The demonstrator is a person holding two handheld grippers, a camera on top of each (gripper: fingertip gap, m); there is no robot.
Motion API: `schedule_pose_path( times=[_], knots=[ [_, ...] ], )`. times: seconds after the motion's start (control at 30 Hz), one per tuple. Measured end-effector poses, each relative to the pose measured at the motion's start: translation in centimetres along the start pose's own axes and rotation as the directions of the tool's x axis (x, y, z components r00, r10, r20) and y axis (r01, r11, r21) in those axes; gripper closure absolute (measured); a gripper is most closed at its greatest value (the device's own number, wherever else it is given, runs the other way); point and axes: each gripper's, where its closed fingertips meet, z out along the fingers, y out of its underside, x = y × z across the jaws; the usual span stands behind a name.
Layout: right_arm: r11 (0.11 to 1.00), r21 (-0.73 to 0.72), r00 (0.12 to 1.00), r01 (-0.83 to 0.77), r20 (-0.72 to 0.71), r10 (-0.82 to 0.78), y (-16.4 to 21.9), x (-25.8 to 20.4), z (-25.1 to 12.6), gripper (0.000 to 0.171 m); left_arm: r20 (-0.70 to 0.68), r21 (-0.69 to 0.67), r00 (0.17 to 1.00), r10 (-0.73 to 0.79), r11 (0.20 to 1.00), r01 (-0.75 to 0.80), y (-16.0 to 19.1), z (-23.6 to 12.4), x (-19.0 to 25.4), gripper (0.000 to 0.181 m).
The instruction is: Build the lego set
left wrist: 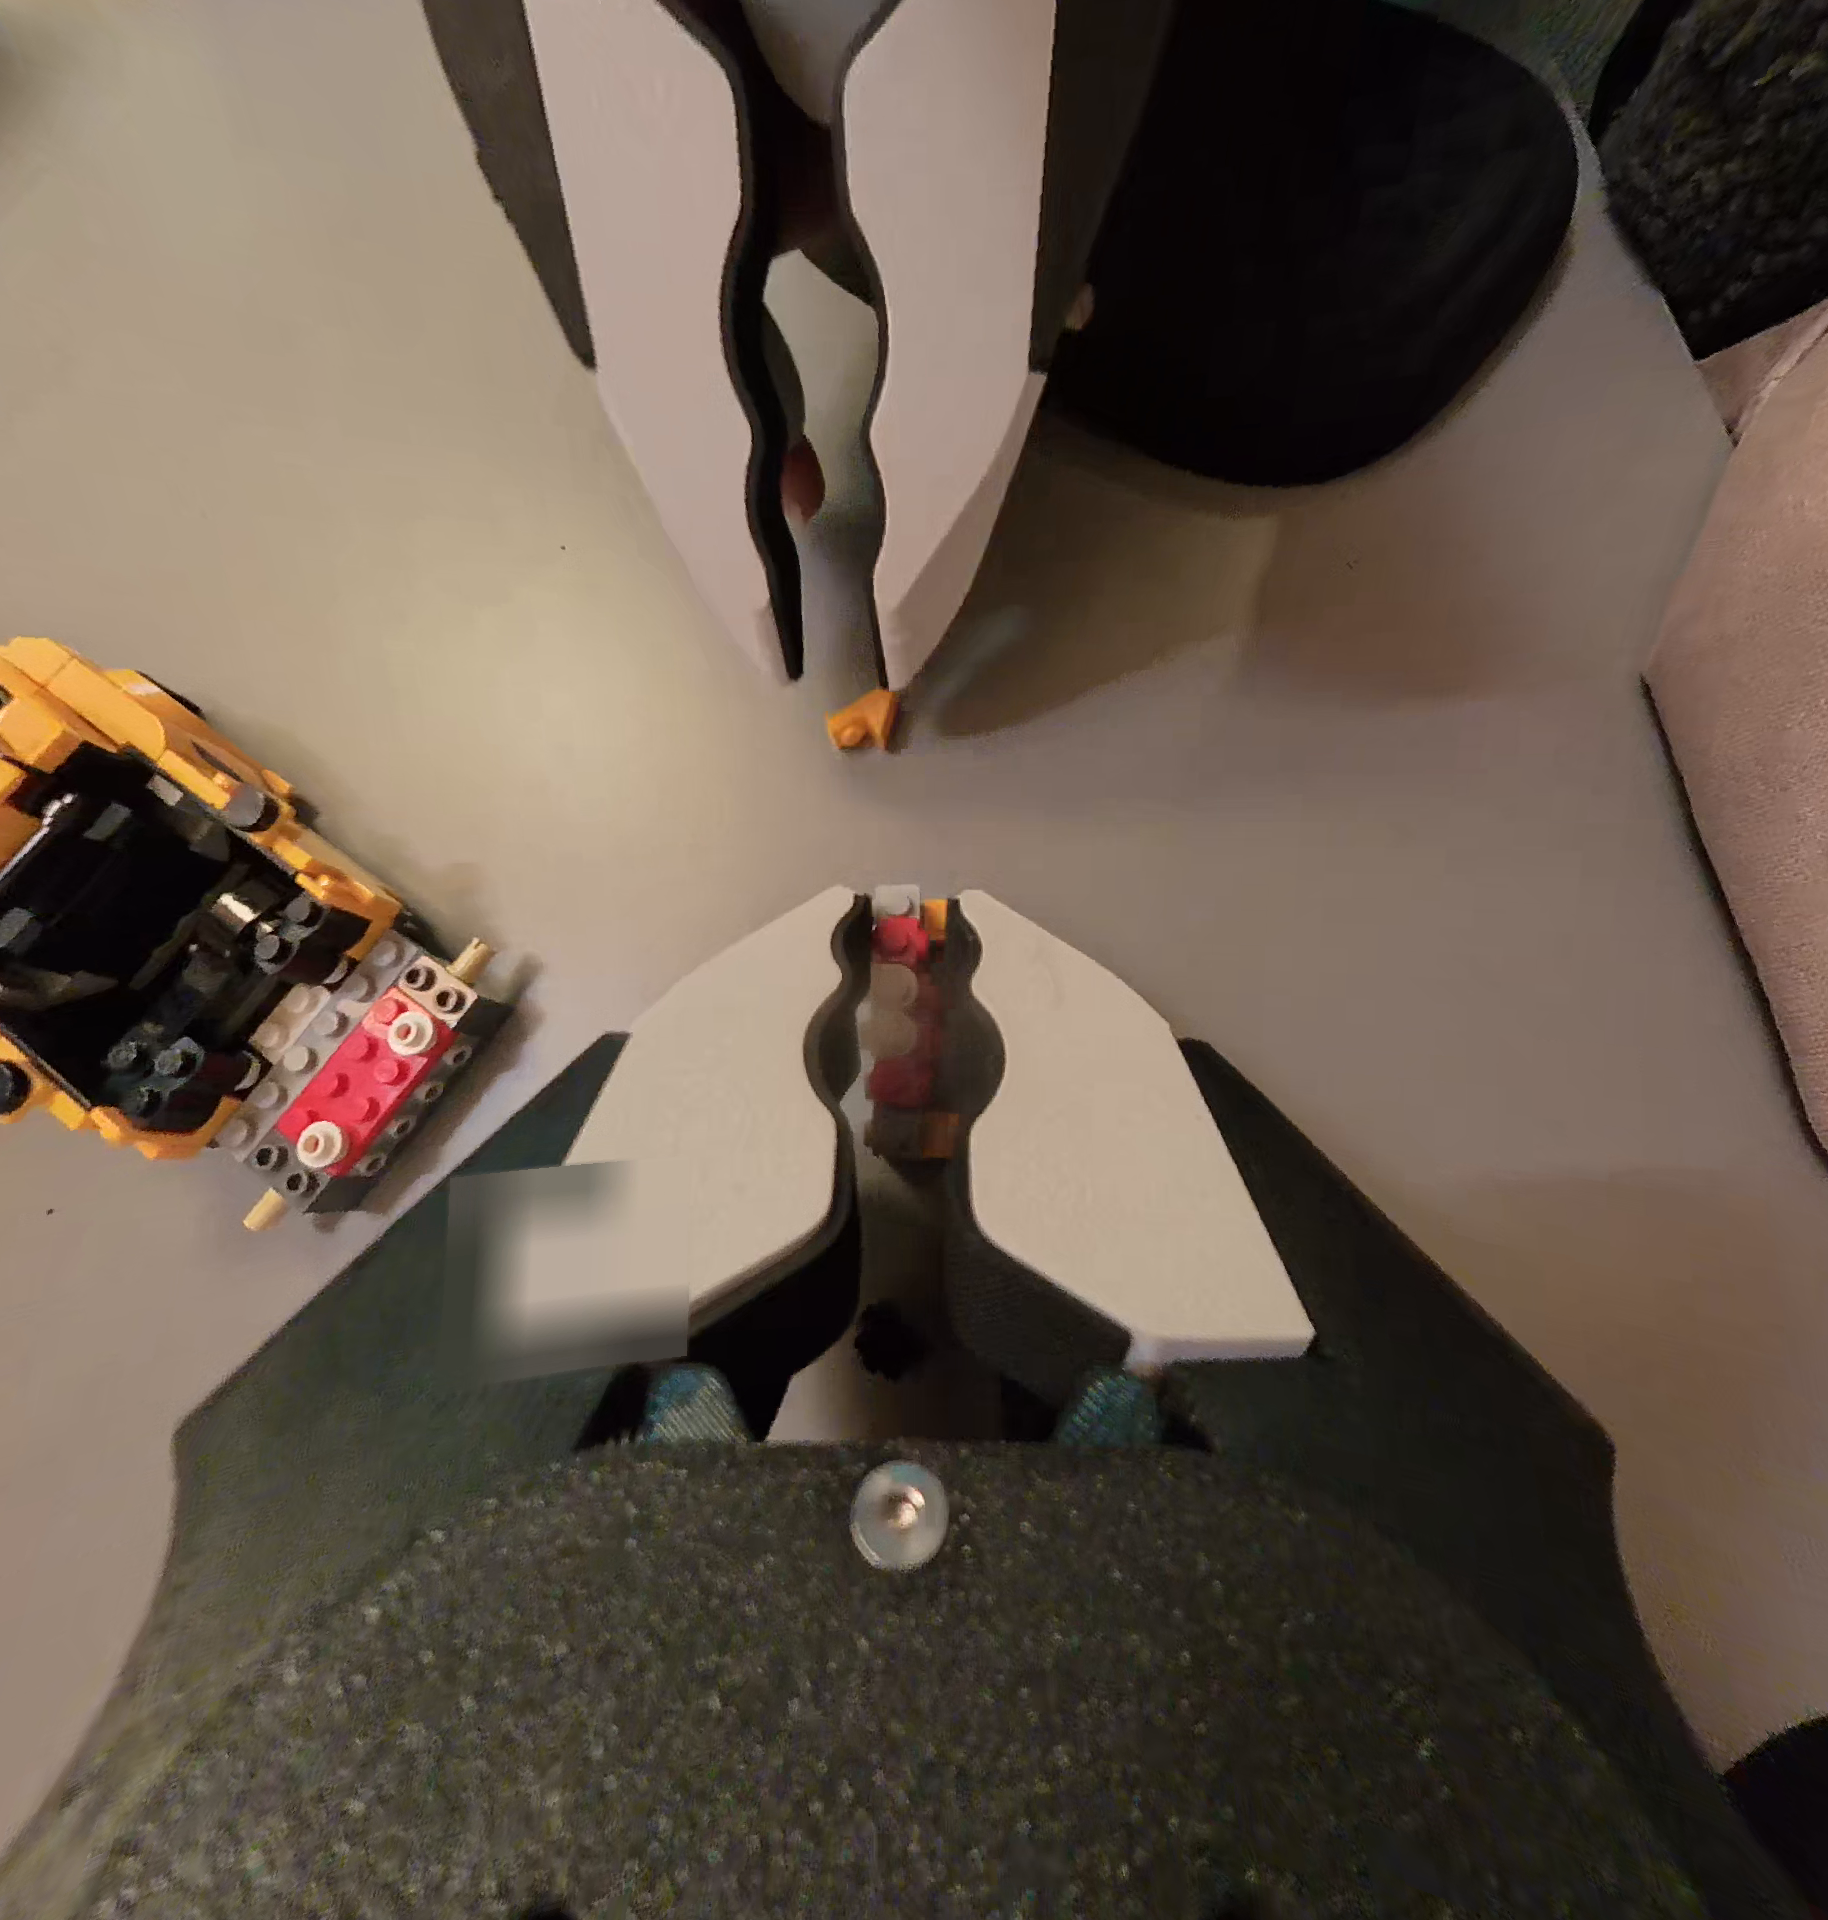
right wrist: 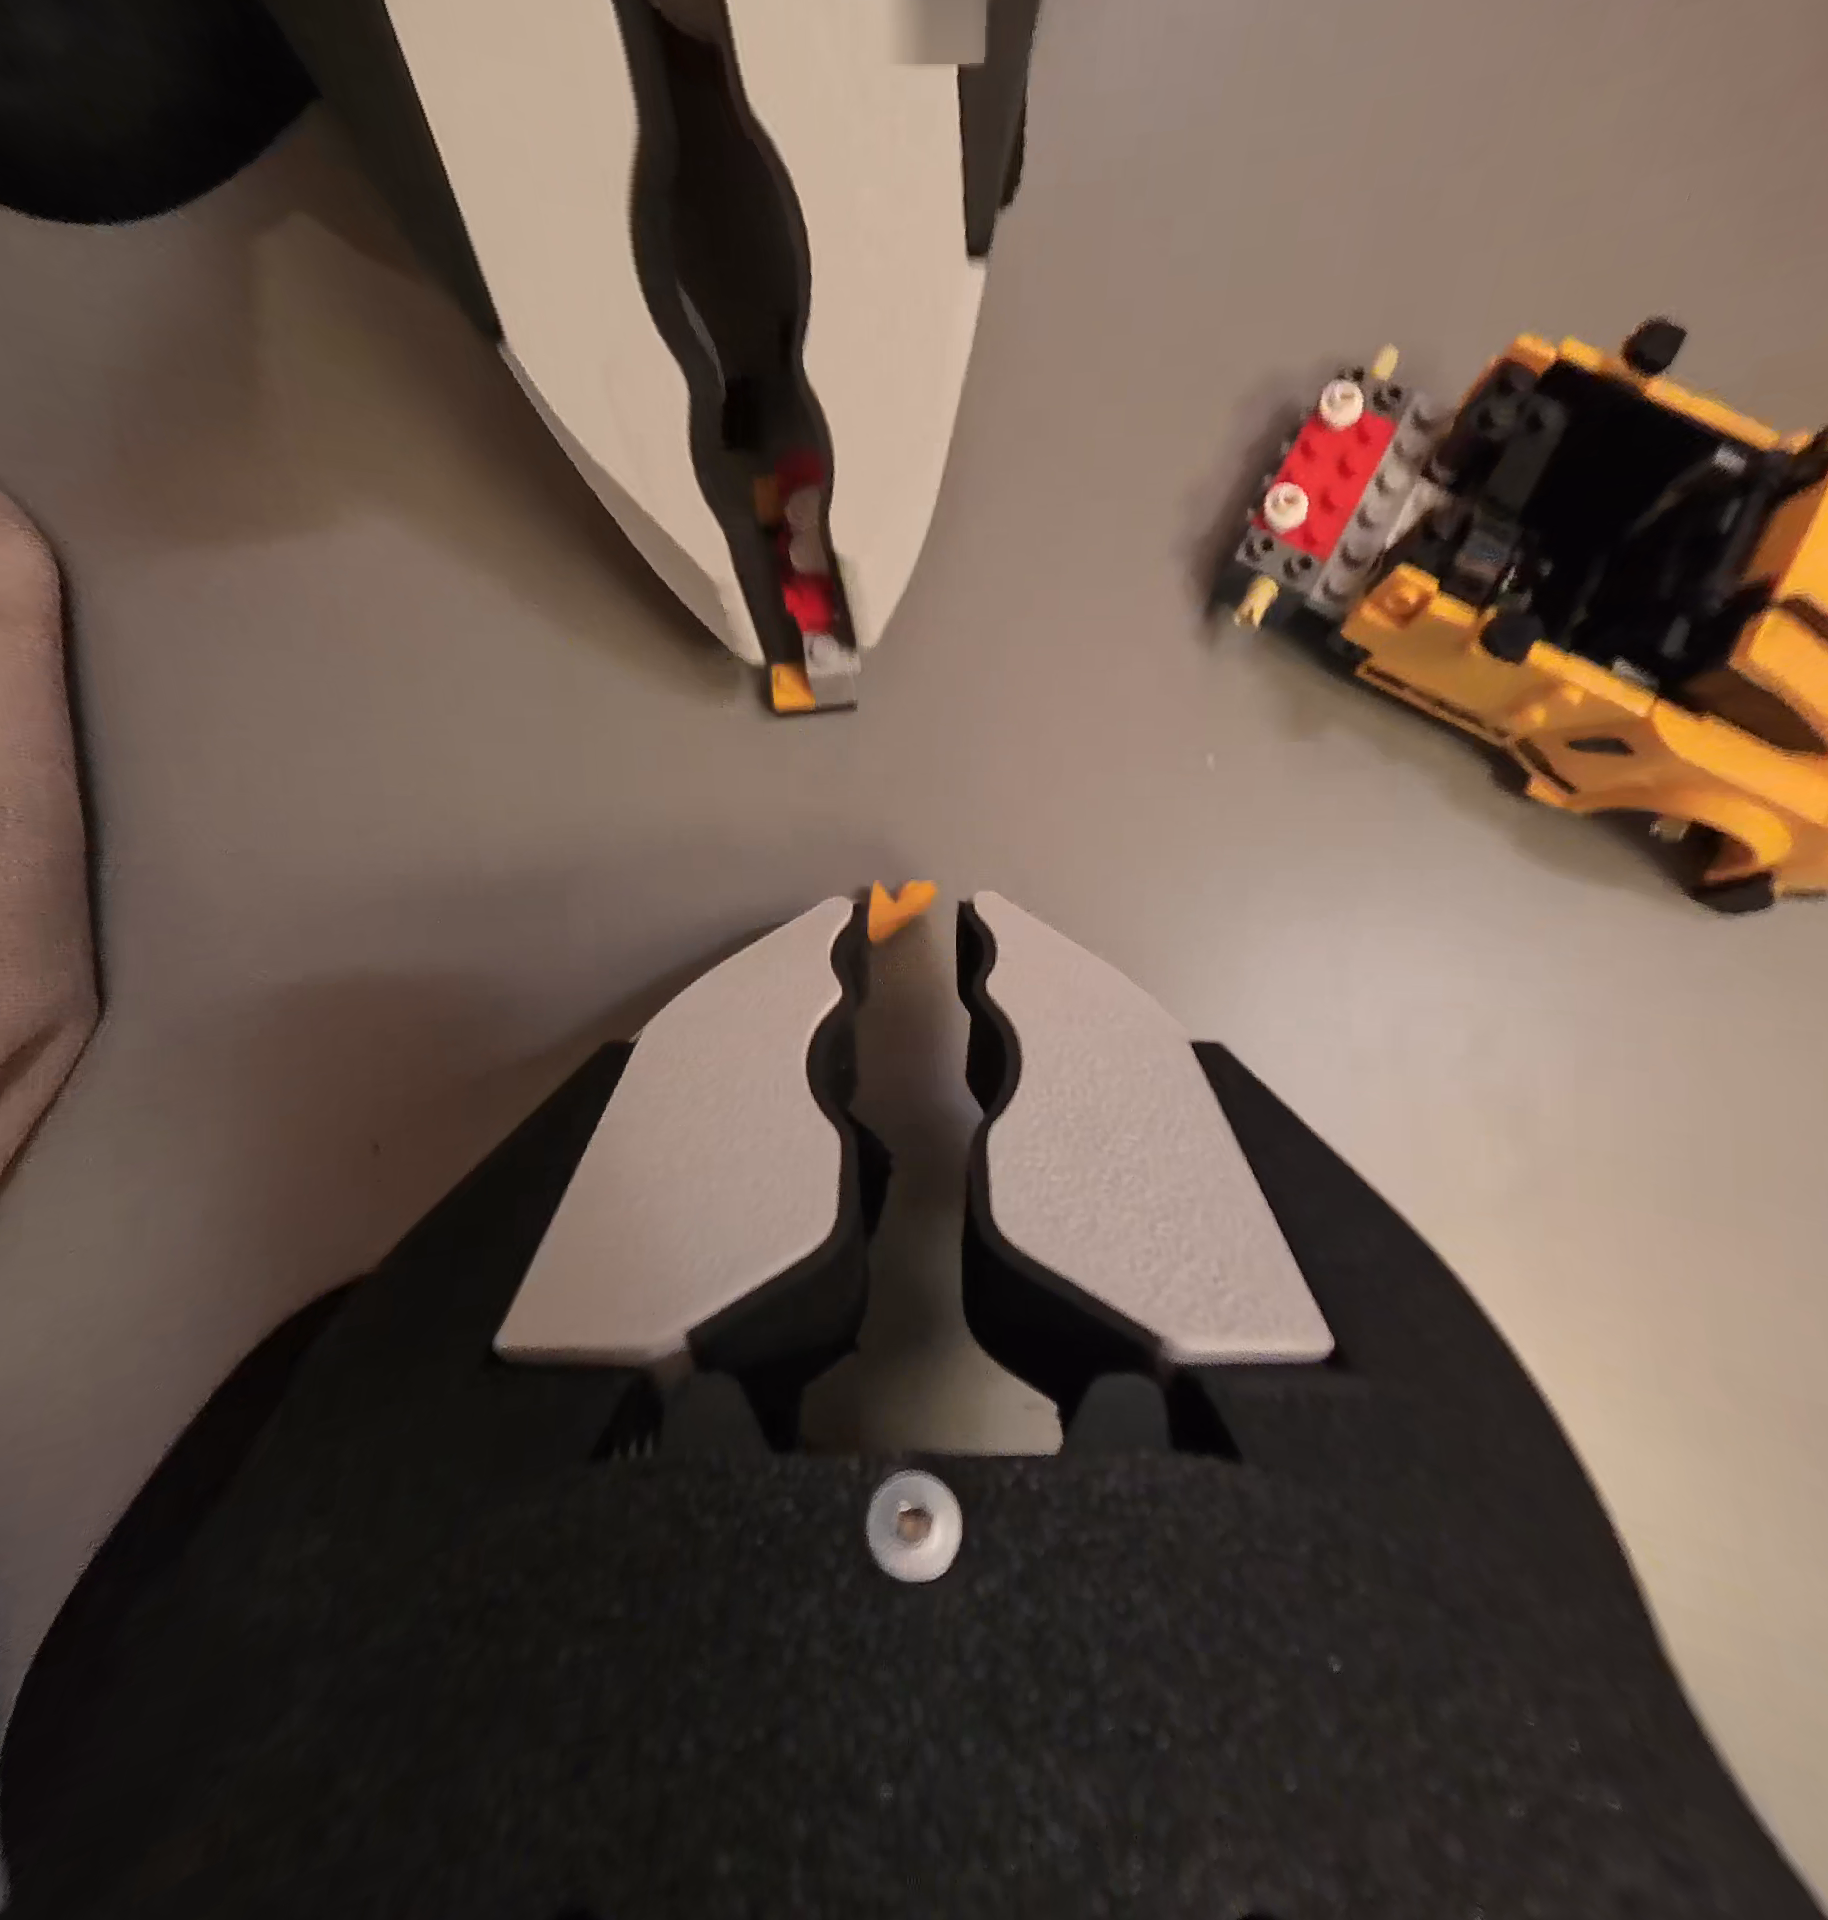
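A: Holding the small sub-assembly (left wrist: 905,1023) steady comes first. Our left gripper (left wrist: 905,904) has its jaws closed on that red, white and grey stack, which runs lengthwise between the fingers with its grey end poking out past the tips.

B: Agreed. And our right gripper (right wrist: 905,904)? Its jaws stand a little apart, and the small orange piece (right wrist: 894,906) sits at the tip of one finger. We cannot tell whether it is truly pinched or only resting against that finger on the table (left wrist: 1305,831).

A: Then we judge the next job is to secure that orange piece before anything else. Close squarely on its flat sides, so it cannot twist or skid away.

B: Once held, we bring it to the exposed grey end, studs lined up, and press straight rather than at an angle.

A: The left grip must resist that push, or the stack may slide back between the fingers.

B: The yellow car (right wrist: 1575,623) lies well aside, its red plate uncovered, so we need not mind it now.
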Motion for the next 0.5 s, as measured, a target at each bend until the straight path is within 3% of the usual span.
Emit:
schedule_pose_path(
  times=[0.33, 0.5],
  knots=[
    [0.996, -0.07, 0.998, -0.046, -0.038, 0.044, 0.8, -0.3, 0.8, 0.155, 0.016, -0.029, 0.999, -0.051, 0.998, 0.051, 1.0, -1.2, -0.4, 0.161],
    [0.996, -0.075, 0.999, -0.041, -0.035, 0.039, 0.8, -0.3, 1.0, 0.167, 0.031, -0.061, 0.998, -0.052, 0.997, 0.054, 1.3, -0.6, -0.2, 0.168]
  ],
)
